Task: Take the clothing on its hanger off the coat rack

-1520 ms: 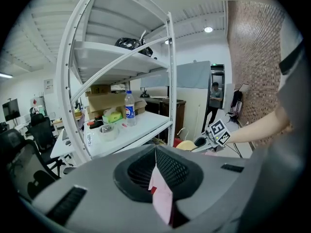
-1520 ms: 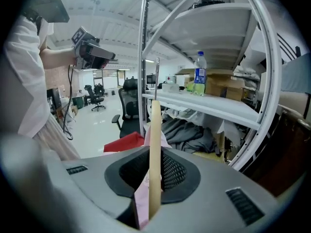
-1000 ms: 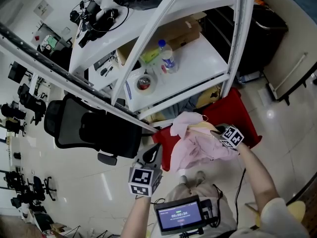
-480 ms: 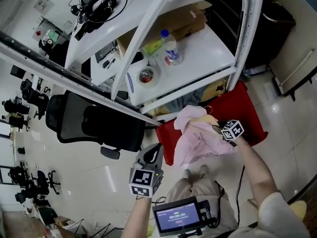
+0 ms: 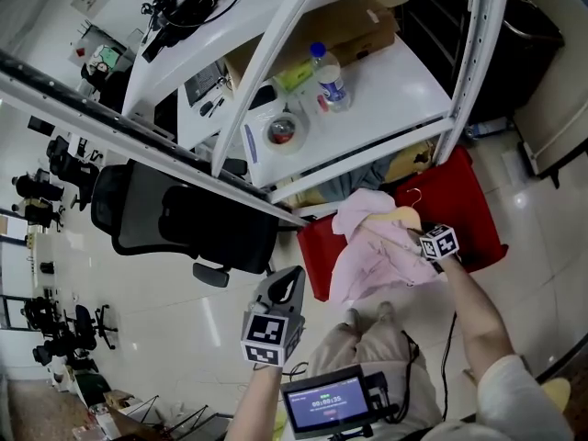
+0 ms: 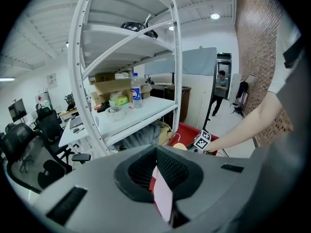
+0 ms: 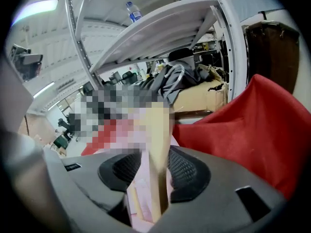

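A pink garment (image 5: 372, 255) hangs on a pale wooden hanger (image 5: 397, 217) just in front of the red bin (image 5: 478, 219). It is off the dark rail (image 5: 138, 136) that crosses the head view. My right gripper (image 5: 413, 239) is at the hanger's arm. In the right gripper view the hanger (image 7: 158, 144) and some pink cloth lie between the jaws, which are opening; the left pad stands clear of the wood. My left gripper (image 5: 292, 278) is lower left, away from the garment, its fingers together and holding nothing.
A white shelf rack (image 5: 386, 90) rises behind, carrying a water bottle (image 5: 329, 73), a tape roll (image 5: 285, 131) and a cardboard box (image 5: 340, 26). A black office chair (image 5: 175, 219) stands at the left. Pale floor lies between the chair and the bin.
The right gripper and the pink garment have drifted a little to the right, staying by the red bin. The left gripper has hardly moved.
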Demonstrator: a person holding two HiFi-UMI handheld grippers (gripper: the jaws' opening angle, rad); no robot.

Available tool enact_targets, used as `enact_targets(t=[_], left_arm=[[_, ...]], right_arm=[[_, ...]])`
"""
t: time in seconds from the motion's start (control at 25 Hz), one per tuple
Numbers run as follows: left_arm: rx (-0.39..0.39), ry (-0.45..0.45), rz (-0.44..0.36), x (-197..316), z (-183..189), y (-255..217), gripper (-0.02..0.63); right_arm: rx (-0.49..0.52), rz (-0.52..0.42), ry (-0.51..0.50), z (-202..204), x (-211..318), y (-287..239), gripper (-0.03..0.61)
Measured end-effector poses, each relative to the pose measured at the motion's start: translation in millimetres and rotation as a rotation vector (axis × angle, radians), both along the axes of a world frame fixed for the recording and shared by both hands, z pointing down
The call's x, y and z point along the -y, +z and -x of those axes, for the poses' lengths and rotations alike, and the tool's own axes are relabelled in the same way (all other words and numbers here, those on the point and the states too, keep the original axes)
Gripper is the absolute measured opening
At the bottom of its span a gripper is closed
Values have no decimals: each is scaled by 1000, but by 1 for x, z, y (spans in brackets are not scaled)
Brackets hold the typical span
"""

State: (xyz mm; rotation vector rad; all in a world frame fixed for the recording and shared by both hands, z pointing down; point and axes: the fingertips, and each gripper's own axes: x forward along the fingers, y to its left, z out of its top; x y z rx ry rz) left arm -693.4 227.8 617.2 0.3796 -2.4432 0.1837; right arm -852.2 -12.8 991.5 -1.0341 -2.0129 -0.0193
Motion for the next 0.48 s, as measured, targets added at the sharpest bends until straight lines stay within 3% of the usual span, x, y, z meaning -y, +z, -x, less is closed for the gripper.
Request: enact_targets(t=[0.08,0.12,0.32,0.48], left_arm=[[-4,-1,-2,1,-1,3,12],[-5,-1,-5,1,-1,3,12],[-4,11,-28,10,2,-4,12],[16,33,-36,18,4,-9,12]], right_arm=[[2,-27,40,5,7,6,213],[14,-35,64,9,12,3,226],[95,-44,161,23,39,-28,227],[136,12,258,25,67,-64,227]])
